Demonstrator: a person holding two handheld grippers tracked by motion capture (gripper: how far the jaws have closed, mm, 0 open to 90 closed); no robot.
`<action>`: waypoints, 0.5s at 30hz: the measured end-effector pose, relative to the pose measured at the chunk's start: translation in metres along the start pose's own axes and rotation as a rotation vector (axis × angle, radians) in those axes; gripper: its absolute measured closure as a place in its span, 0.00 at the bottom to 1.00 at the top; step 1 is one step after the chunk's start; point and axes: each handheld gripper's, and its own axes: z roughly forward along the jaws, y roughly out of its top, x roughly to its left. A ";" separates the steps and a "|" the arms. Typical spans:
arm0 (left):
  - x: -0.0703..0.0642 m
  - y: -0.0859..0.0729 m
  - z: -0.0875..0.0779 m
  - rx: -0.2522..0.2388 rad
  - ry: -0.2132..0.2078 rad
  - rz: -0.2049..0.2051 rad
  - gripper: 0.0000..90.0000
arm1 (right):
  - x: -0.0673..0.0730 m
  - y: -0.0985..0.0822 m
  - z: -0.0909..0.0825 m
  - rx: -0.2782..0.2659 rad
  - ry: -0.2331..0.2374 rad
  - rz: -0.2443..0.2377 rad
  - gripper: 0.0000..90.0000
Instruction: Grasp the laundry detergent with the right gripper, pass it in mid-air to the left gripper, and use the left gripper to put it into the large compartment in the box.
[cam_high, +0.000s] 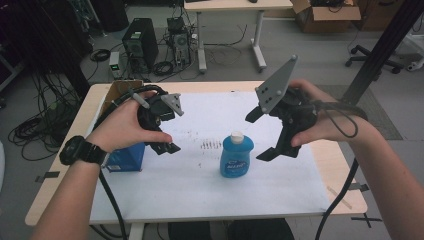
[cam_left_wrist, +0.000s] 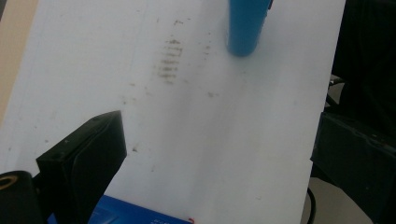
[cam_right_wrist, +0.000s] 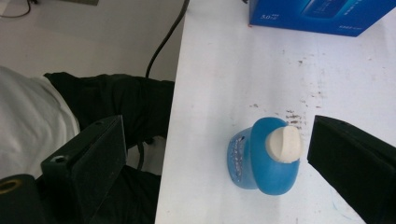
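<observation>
Right gripper (cam_high: 261, 134) hovers beside the upright blue bottle (cam_high: 236, 156), jaws spread. Left gripper (cam_high: 167, 131) hangs apart near the blue box (cam_high: 125, 158), jaws apparently spread.

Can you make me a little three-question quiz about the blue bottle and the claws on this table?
1. True or false: the right claw is shut on the blue bottle.
2. What colour is the bottle's cap?
3. Which is nearer the blue box: A) left claw B) right claw?

Key: 1. False: its jaws stand open, apart from the bottle. 2. White. 3. A.
</observation>
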 end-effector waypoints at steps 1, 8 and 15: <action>0.000 0.000 0.000 0.000 -0.001 -0.001 0.04 | -0.001 -0.002 -0.001 -0.007 -0.002 0.001 0.05; 0.001 0.000 0.002 -0.004 -0.003 -0.007 0.04 | -0.014 -0.020 -0.006 -0.079 -0.015 0.027 0.04; 0.000 -0.001 0.005 -0.007 -0.007 -0.011 0.04 | -0.026 -0.037 -0.006 -0.128 -0.029 0.056 0.03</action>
